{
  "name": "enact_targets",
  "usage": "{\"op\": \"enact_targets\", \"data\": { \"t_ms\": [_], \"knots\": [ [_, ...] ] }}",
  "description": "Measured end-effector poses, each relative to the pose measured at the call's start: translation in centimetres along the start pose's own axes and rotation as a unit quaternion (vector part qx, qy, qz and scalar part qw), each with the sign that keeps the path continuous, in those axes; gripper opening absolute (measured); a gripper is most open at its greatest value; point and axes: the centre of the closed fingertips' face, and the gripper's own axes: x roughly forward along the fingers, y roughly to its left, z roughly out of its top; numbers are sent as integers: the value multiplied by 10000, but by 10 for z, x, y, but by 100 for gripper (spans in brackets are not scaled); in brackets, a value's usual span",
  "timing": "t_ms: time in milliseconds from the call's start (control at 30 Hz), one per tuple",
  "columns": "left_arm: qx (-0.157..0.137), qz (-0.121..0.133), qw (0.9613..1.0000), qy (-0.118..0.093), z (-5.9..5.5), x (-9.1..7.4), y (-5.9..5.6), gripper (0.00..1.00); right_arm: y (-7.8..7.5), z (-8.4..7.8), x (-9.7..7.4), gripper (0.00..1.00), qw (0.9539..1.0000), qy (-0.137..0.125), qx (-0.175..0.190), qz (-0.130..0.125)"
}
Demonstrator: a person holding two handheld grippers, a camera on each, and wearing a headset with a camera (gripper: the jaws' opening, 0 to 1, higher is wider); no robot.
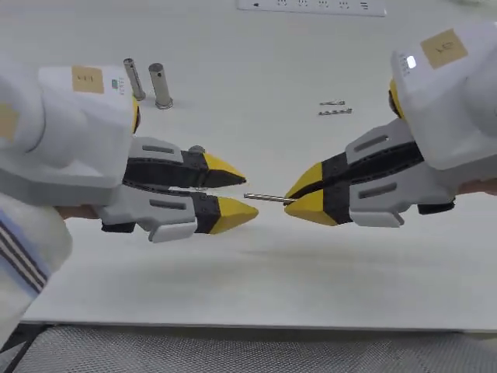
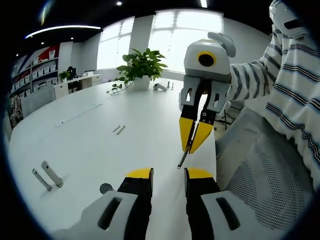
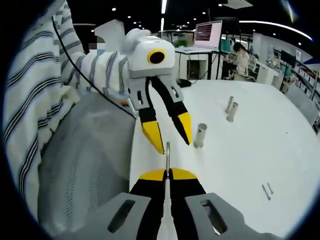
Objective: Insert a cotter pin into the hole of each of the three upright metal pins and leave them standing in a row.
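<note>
My right gripper is shut on a thin cotter pin that sticks out level toward my left gripper, which is open with nothing between its jaws. The cotter pin's free end sits just short of the left fingertips. One upright metal pin stands just behind the left gripper, with only its top peeking over it. Two more metal pins stand together at the back left. Two spare cotter pins lie on the table at the back right.
A white power strip lies along the far edge of the white table. The table's front edge runs close below both grippers. A potted plant stands far off on the table. A person's striped sleeve is behind the right gripper.
</note>
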Motion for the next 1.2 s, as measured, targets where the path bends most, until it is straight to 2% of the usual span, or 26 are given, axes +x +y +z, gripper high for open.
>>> {"op": "enact_targets", "data": {
  "t_ms": [33, 133, 267, 433, 533, 600, 767, 900, 967, 1200],
  "knots": [
    [-17, 57, 10000, 2, 0, -1, 3, 28, -1, 0, 1, 3, 10000, -24, 46, -36],
    [-192, 471, 9987, -12, -1, -8, 25, 34, -5, -1, 5, 3, 9995, -93, 267, -155],
    [-176, 766, 9969, 65, -6, -14, 42, 34, -8, -3, 11, 3, 9986, -110, 440, -287],
    [-225, 887, 9957, 139, -13, -19, 50, 35, -14, -5, 18, 3, 9973, -94, 589, -429],
    [-68, 1020, 9943, 309, -19, -18, 54, 42, -17, -6, 22, 3, 9964, -79, 678, -505],
    [-54, 998, 9942, 404, -24, -18, 55, 46, -19, -6, 24, 3, 9960, -63, 702, -554],
    [-111, 1003, 9936, 506, -34, -16, 60, 44, -24, -5, 31, 3, 9949, -14, 753, -667],
    [-169, 988, 9936, 523, -40, -13, 64, 40, -27, -3, 36, 3, 9939, 17, 819, -736],
    [-168, 992, 9931, 610, -44, -12, 67, 37, -29, -3, 39, 3, 9932, 27, 866, -777],
    [-196, 1015, 9932, 544, -46, -8, 75, 33, -35, -3, 46, 3, 9911, 56, 971, -913]
  ]
}}
